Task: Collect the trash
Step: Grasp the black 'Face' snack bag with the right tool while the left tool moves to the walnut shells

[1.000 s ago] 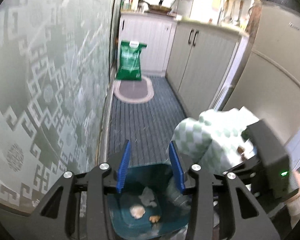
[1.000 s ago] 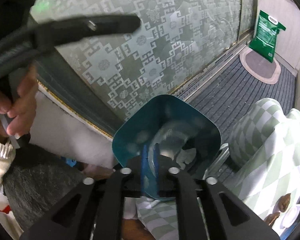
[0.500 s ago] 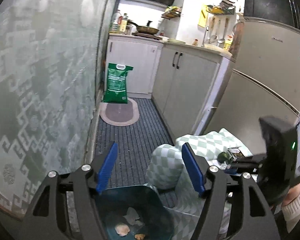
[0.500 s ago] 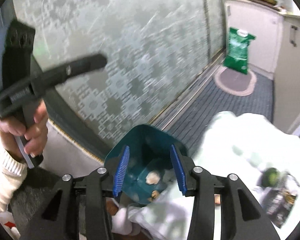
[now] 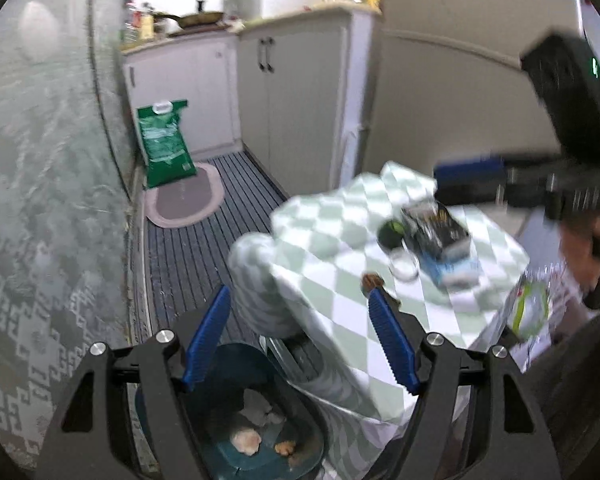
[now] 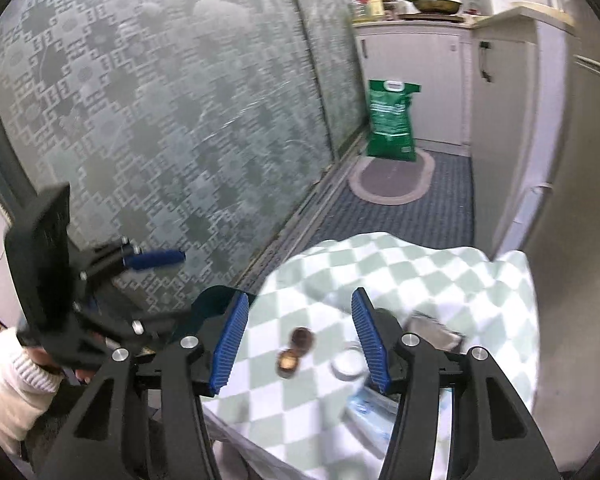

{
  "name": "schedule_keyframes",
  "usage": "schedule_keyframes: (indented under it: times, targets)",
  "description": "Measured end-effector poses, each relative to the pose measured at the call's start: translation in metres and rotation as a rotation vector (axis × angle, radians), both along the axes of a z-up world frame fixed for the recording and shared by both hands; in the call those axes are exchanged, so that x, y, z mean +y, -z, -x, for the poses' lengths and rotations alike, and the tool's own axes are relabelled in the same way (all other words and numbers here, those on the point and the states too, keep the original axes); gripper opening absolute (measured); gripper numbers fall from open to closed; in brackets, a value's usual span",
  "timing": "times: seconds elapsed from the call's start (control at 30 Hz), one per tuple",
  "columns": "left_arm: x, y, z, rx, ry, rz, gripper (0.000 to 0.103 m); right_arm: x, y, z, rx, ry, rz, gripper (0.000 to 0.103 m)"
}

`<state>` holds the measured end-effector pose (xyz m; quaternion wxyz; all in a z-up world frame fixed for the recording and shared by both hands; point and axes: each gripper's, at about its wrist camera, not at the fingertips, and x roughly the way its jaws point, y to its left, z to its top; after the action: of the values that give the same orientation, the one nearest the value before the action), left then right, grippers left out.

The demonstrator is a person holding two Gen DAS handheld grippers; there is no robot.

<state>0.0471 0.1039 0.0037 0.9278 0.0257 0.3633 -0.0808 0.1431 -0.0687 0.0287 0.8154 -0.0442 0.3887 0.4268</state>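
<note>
My left gripper (image 5: 300,340) hangs above the teal bin (image 5: 236,372), which holds scraps and shells. Its jaws are opening with nothing between them. Right of the bin stands a table under a green-checked cloth (image 5: 332,248). On the cloth lie a dark wrapper (image 5: 432,228), a green round thing (image 5: 390,232), a clear lid (image 5: 404,268), a blue-white packet (image 5: 456,268) and a brown shell (image 5: 374,280). My right gripper (image 6: 300,340) hovers over the cloth (image 6: 440,280), above two brown shells (image 6: 302,336). Its jaws are opening and empty. The bin's rim (image 6: 216,296) shows at its left.
A patterned glass sliding door (image 6: 160,120) runs along the left. A green bag (image 5: 164,140) and an oval mat (image 5: 184,200) lie at the far end, by white cabinets (image 5: 300,100). A fridge wall (image 6: 572,200) closes the right side. A person's white sleeve (image 6: 8,380) holds the left gripper.
Both grippers have swung away from the bin toward the table. The right jaws went from nearly shut over the bin to wide apart. The left jaws also widened.
</note>
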Motion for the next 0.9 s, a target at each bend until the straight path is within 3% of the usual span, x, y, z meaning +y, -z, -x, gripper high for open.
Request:
schedule_keyframes:
  times: [0.17,0.4,0.53,0.7,0.9]
  targets:
    - [-0.035,0.028,-0.009,0.072,0.092,-0.054,0.072,-0.019,-0.001,-0.008,0.004,0.055,-0.006,0.054]
    - [-0.065,0.045,-0.018,0.128,0.162,-0.065,0.053,-0.037,-0.003,-0.012,0.007,0.093,-0.009,0.054]
    - [-0.073,0.048,-0.025,0.141,0.153,-0.070,0.046,-0.047,-0.001,-0.017,0.014,0.117,0.010,0.054]
    - [-0.077,0.049,-0.037,0.164,0.122,-0.058,0.023,-0.063,0.006,-0.025,0.037,0.165,0.031,0.055]
    - [-0.081,0.047,-0.041,0.179,0.115,-0.053,0.022,-0.065,0.029,-0.038,0.092,0.211,0.088,0.058]
